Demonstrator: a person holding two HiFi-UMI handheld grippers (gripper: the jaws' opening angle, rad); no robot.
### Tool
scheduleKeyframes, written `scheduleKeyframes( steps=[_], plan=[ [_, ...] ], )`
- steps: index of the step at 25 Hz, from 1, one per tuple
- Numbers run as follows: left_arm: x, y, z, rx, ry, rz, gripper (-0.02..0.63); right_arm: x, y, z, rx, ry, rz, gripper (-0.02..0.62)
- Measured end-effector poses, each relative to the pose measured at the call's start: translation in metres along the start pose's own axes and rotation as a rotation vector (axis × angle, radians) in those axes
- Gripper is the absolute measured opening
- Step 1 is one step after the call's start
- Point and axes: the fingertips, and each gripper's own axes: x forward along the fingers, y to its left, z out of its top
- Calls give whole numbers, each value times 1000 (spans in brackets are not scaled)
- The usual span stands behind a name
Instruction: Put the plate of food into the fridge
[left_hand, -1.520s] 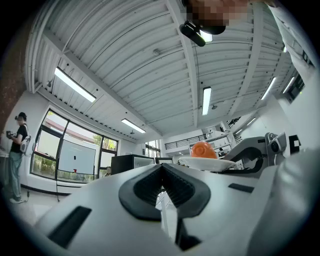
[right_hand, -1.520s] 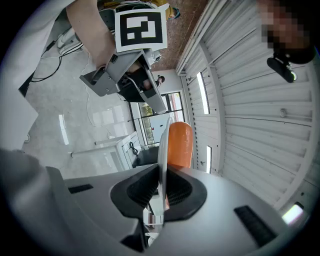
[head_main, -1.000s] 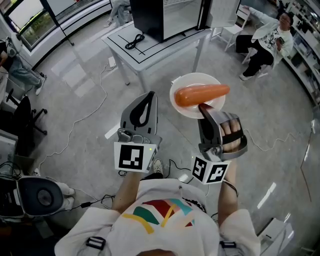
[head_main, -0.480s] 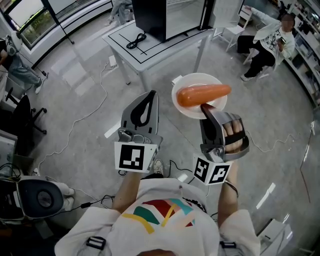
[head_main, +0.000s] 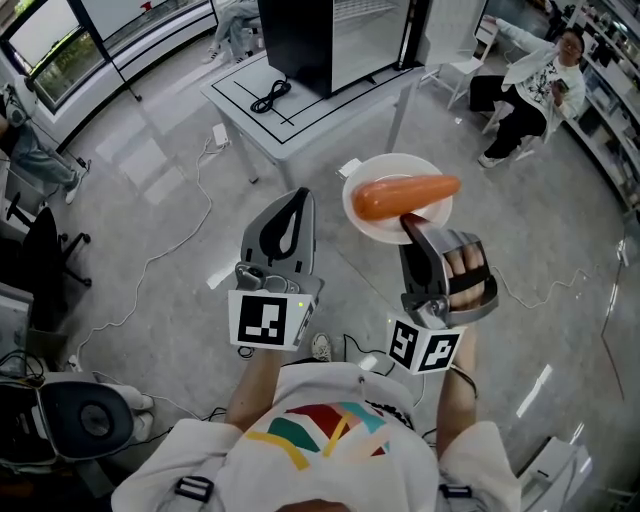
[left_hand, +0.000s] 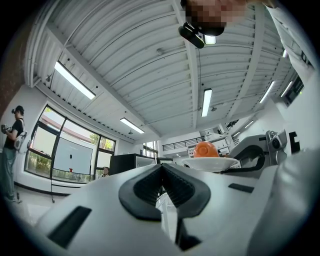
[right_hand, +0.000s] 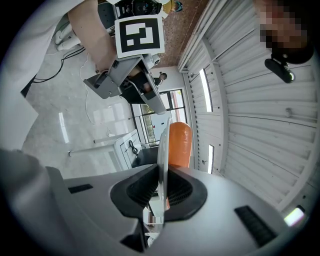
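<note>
**Table and fridge drawing nearer, plate riding in the right gripper**

Since a second ago the white table (head_main: 300, 105) and the fridge (head_main: 295, 35) standing on it are sitting lower in my head view. They are coming closer, while both grippers are keeping their places ahead of my chest.

Sweeping from the left, a black office chair (head_main: 45, 240) is standing at 9 o'clock on the grey floor (head_main: 150, 200).

At 11 o'clock from my chest the left gripper (head_main: 298, 197) is pointing toward the table. Its own view is showing the jaws pressed together with nothing between them.

Straight ahead at 12 o'clock the table is carrying the fridge, which is showing its black side. A black cable (head_main: 268, 88) is lying coiled at 7 o'clock from the fridge.

At 1 o'clock from my chest the right gripper (head_main: 408, 222) is holding the plate (head_main: 372, 172). Its jaws are standing narrow and pinching the plate's near rim between the pads.

The plate is hanging roughly level in the air above the floor, short of the table and at 5 o'clock from the fridge. It is not touching the table.

The long orange food (head_main: 405, 195) is lying across the plate, running from 9 to 3 o'clock.

At 2 o'clock, well apart from the plate, a seated person (head_main: 530, 70) is resting by the right wall.
</note>
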Motion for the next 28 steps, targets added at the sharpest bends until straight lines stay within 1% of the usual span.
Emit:
scheduleKeyframes(
  steps=[8,20,28],
  plan=[
    [7,25,-5,-2,-19,-15,6,14,6,12,-9,22,-2,28],
    [20,37,-6,-18,-23,-36,6,30,2,12,-23,44,7,28],
    [40,41,-11,-19,-27,-44,6,49,2,1,-17,53,5,28]
  ],
)
